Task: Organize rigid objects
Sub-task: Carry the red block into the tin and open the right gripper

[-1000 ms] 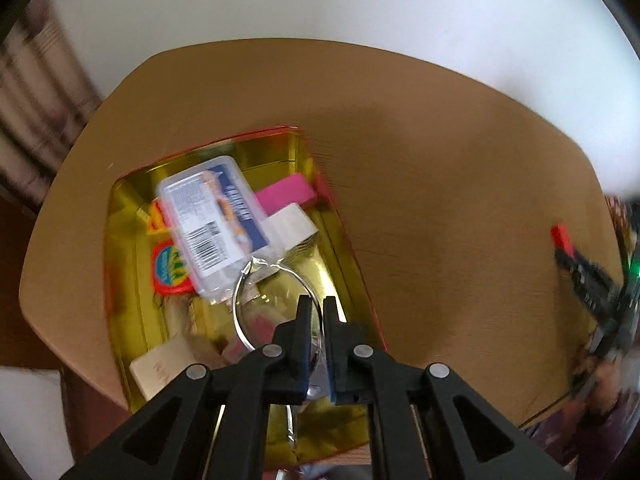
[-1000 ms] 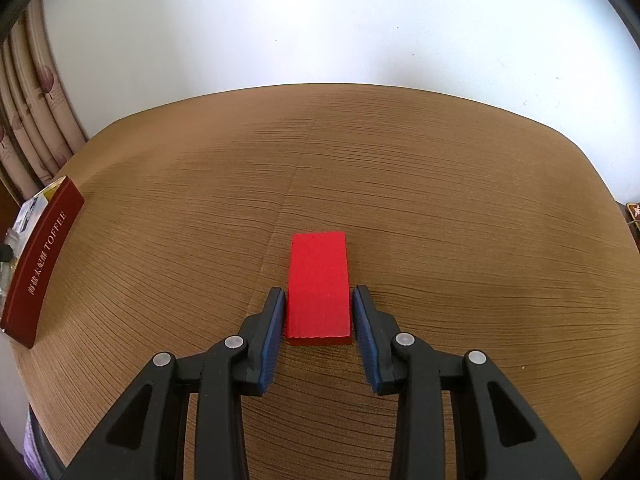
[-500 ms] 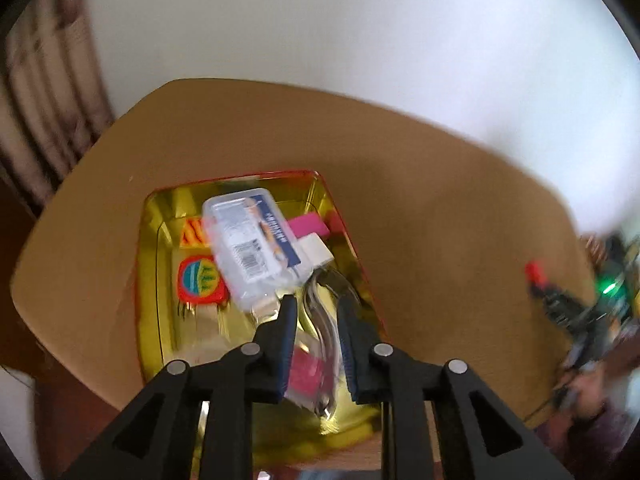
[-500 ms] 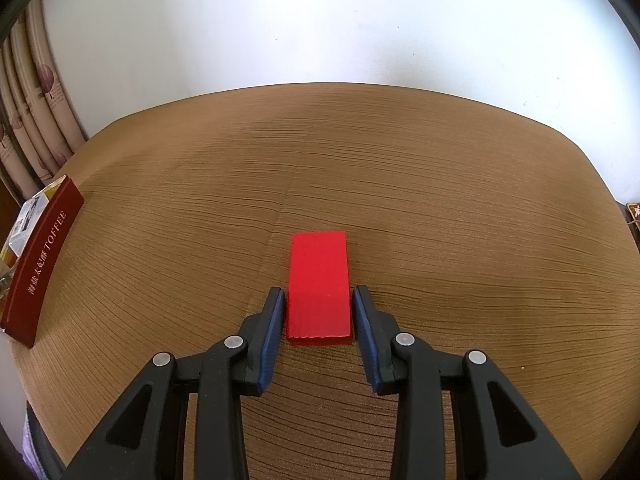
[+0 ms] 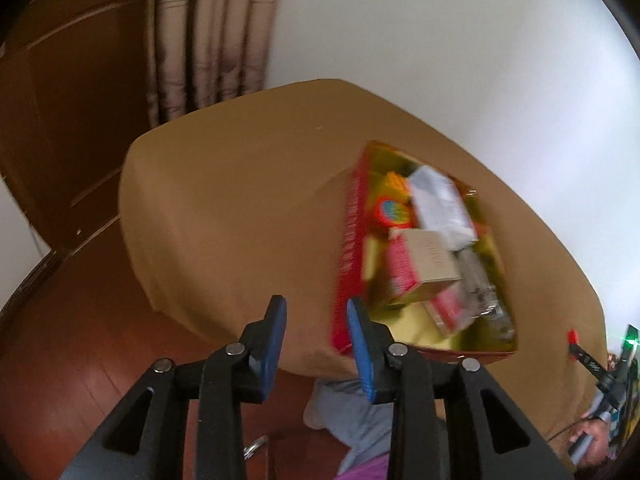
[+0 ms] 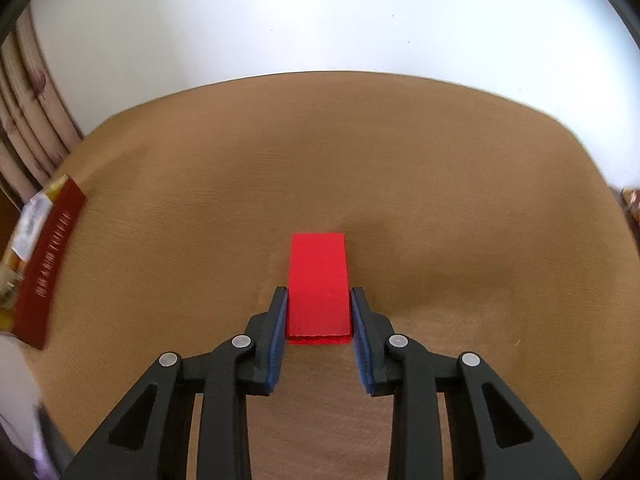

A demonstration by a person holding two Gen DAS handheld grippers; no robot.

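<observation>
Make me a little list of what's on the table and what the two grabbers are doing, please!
table: brown wooden top
red block: lying flat on the table
right gripper: jaws have just been closing, pads against the block's two sides
box: red outside, gold inside, near the table's edge
in the box: clear plastic case, tan carton, round colourful lid, other blurred bits
left gripper: jaws have just been opening, nothing between them, beside the box
</observation>
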